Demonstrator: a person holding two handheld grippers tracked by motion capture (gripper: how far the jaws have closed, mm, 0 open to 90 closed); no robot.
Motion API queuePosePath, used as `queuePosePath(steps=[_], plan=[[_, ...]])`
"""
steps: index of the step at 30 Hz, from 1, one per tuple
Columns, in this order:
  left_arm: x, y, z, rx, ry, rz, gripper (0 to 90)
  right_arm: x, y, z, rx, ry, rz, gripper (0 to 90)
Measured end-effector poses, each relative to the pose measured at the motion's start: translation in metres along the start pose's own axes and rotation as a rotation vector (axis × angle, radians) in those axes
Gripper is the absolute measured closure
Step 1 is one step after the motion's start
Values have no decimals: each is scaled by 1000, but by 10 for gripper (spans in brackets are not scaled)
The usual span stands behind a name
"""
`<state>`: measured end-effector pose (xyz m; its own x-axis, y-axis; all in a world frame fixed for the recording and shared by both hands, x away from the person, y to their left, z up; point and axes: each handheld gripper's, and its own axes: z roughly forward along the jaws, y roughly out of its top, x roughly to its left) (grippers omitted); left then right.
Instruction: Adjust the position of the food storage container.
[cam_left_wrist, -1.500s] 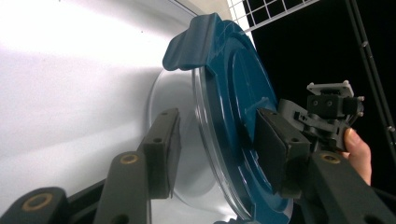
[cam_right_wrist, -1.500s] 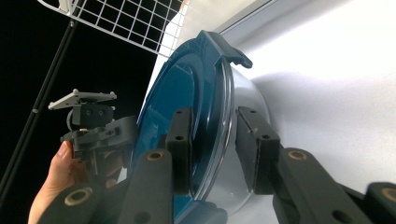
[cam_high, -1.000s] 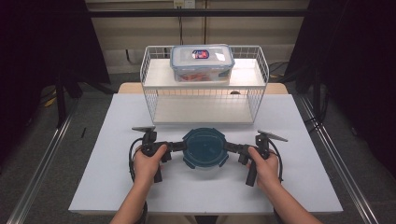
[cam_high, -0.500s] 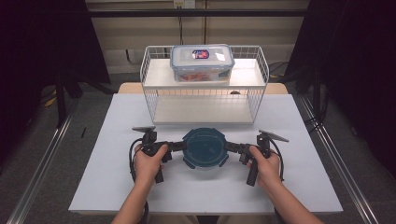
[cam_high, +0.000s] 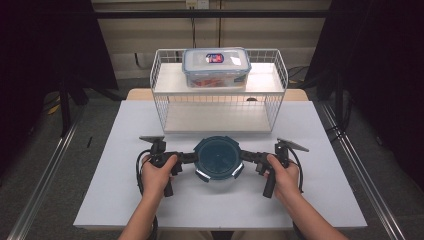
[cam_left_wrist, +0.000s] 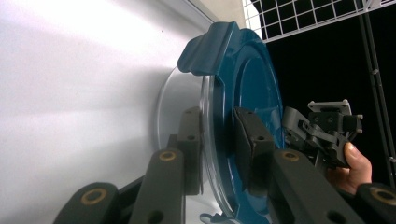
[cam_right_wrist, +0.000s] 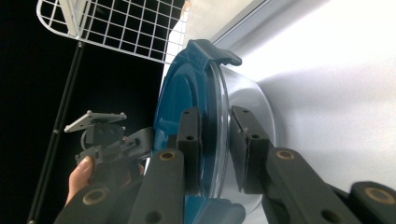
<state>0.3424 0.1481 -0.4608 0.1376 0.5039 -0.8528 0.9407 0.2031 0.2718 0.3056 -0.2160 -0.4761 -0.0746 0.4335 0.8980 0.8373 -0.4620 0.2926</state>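
Left tool (cam_high: 186, 158), right tool (cam_high: 248, 156) both pinching round container (cam_high: 217, 158) rim; contents hidden under blue lid.

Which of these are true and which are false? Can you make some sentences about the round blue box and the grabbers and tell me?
1. The round container with the blue lid sits on the white table. True.
2. The left gripper and the right gripper clamp the container's rim from opposite sides. True; both have just been closing their jaws on it.
3. The blue lid lies beside the container. False: it is on the container.
4. The rectangular clear box stands on the lower shelf of the wire rack. False: it stands on the top shelf.
5. The rack is behind the round container. True.
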Motion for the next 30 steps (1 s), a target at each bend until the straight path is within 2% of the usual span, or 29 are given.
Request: queuePosePath(steps=[1,10,15,16,25,30], plan=[[0,0,-1,6,5,9,741,1,0,0,1,7,6,755],[-3,0,-2,9,9,8,746,1,0,0,2,5,-12,758],[-4,0,-2,14,6,2,746,1,0,-1,7,8,5,758],[-3,0,-3,20,6,11,746,1,0,-1,8,9,5,759],[-6,-1,-3,8,4,2,747,1,1,-2,9,14,17,759],[-7,0,-4,7,8,11,747,1,1,-3,6,15,12,760]])
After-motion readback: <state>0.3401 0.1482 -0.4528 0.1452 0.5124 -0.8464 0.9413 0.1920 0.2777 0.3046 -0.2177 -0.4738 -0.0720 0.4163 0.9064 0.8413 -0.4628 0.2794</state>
